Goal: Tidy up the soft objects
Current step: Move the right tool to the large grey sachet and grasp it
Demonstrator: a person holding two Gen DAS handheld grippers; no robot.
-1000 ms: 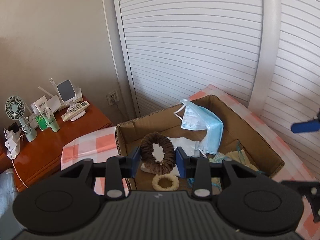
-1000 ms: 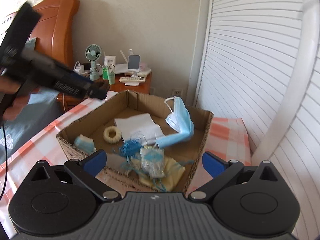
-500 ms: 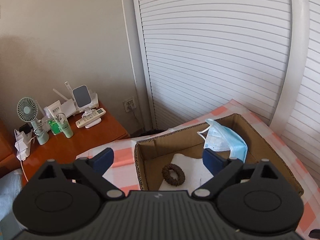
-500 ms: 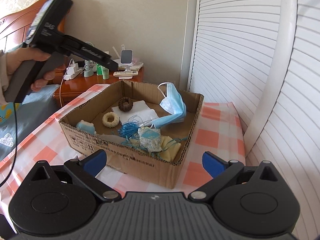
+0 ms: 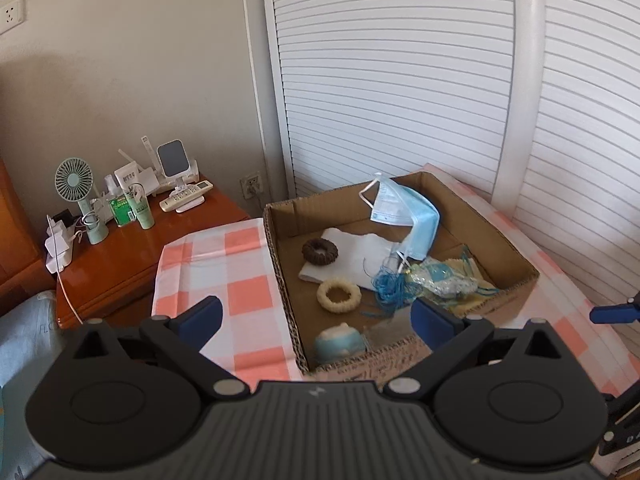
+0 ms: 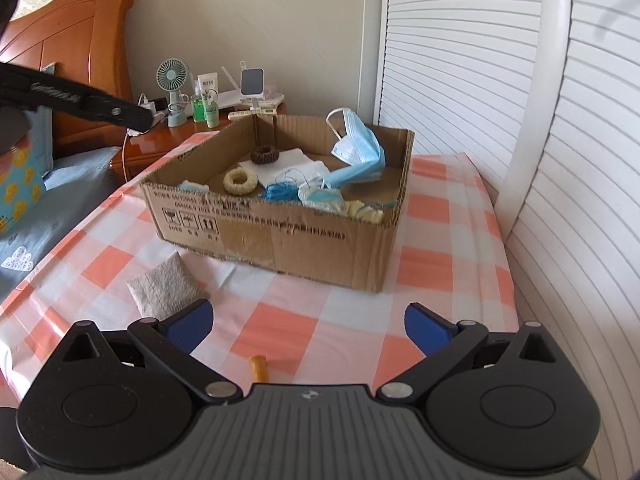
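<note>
An open cardboard box [image 5: 516, 256] [image 6: 280, 236] stands on a checked tablecloth. In it lie a brown scrunchie [image 5: 319, 251] [image 6: 263, 155] on white cloth, a cream scrunchie [image 5: 339, 295] [image 6: 240, 181], a blue face mask [image 5: 404, 210] [image 6: 358, 148] draped on the far wall, blue string [image 5: 390, 286], and a small blue plush [image 5: 340, 342]. My left gripper [image 5: 316, 318] is open and empty, above the box's near left side. My right gripper [image 6: 308, 326] is open and empty, in front of the box. A grey cloth pouch [image 6: 164, 286] lies on the table left of it.
A small orange object [image 6: 258, 367] lies on the cloth under the right gripper. A wooden nightstand [image 5: 132, 248] with a fan, bottles and a remote stands at the left. White slatted doors [image 5: 400, 80] rise behind the box. A bed [image 6: 48, 208] lies left of the table.
My left gripper opened, dropped the brown scrunchie into the box and rose back. My right gripper drew back from the box toward the table's front.
</note>
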